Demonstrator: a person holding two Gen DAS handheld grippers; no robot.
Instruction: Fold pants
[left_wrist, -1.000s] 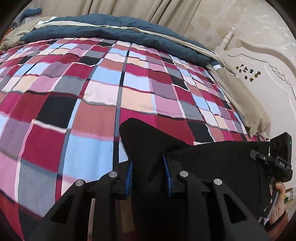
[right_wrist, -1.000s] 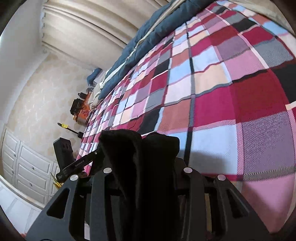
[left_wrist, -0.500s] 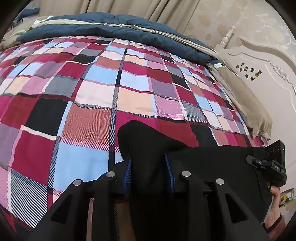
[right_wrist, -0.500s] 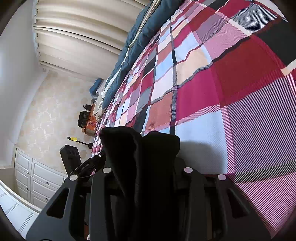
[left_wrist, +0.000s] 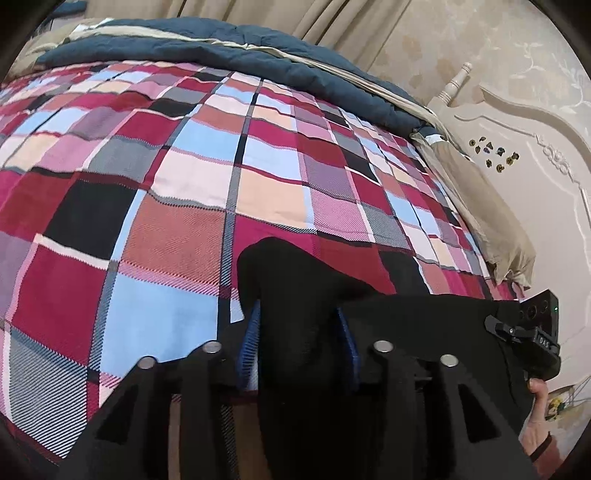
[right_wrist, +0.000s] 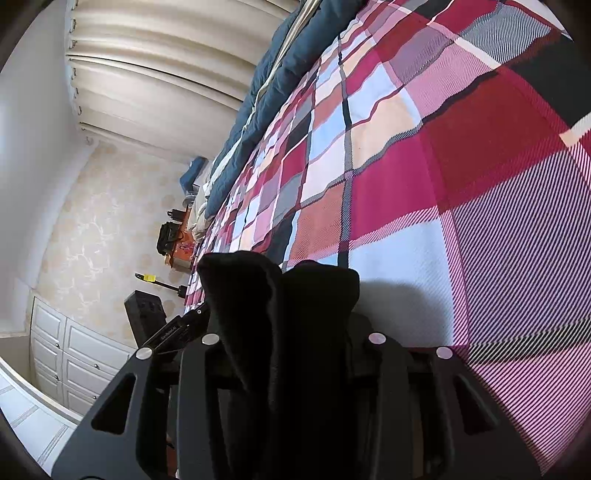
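The left gripper (left_wrist: 297, 341) has its jaws opening: its blue pads (left_wrist: 248, 334) stand wider apart than a second ago, when they sat closer in on the cloth. A thick fold of the black pants (left_wrist: 295, 295) runs up between them; the left pad now looks a little clear of the fabric, while the right pad is at its edge, so the pinch seems loosened rather than firm. The fold's rounded tip lies on the checked bedspread (left_wrist: 177, 236), and the rest of the garment stretches rightward to the right gripper (left_wrist: 535, 332), held by a hand (left_wrist: 537, 424) at the edge of the left view.

In its own view the right gripper (right_wrist: 288, 343) is also opening its jaws, less markedly. Two bunched humps of the pants (right_wrist: 280, 295) fill the gap, and the pads are hidden by cloth, so I cannot tell whether they press on it. Compared with a second ago, the bed fills more of this view and looks tilted further.

Beyond the bedspread lie a dark blue quilt (left_wrist: 229, 40), curtains (right_wrist: 147, 74) and a cream headboard (left_wrist: 535, 177)
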